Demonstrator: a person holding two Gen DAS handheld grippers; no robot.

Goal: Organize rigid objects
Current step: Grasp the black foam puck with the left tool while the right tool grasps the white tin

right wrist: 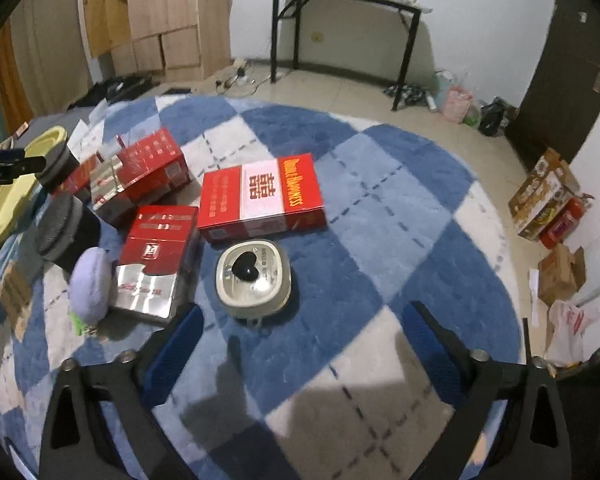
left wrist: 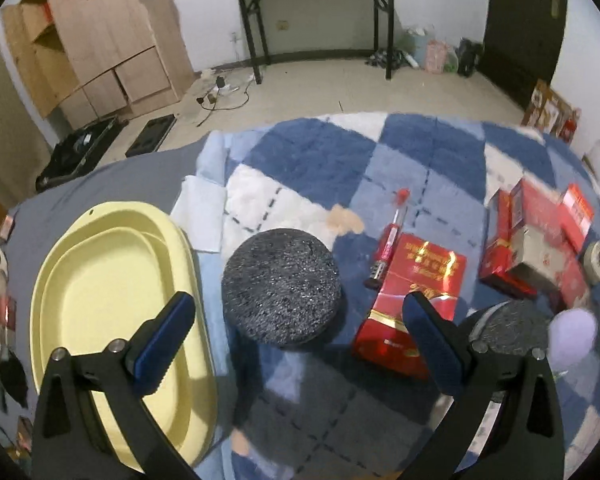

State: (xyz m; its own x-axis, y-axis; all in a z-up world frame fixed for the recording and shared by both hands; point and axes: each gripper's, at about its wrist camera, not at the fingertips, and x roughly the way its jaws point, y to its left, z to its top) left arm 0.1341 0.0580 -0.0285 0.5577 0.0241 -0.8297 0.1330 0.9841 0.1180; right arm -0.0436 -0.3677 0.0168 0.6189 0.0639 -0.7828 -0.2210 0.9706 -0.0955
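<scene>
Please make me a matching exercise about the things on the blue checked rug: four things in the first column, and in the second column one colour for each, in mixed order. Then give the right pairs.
Things:
1. oval tray
2. round speckled block
3. soft round pad
4. wide box with gold letters

Colours:
A. lilac
B. red and white
C. pale yellow
D. dark grey

Pairs: 1-C, 2-D, 3-A, 4-B

Fluffy cloth rug (right wrist: 340, 152), glossy red cardboard box (right wrist: 260, 196), smooth yellow plastic tray (left wrist: 116, 300)
</scene>
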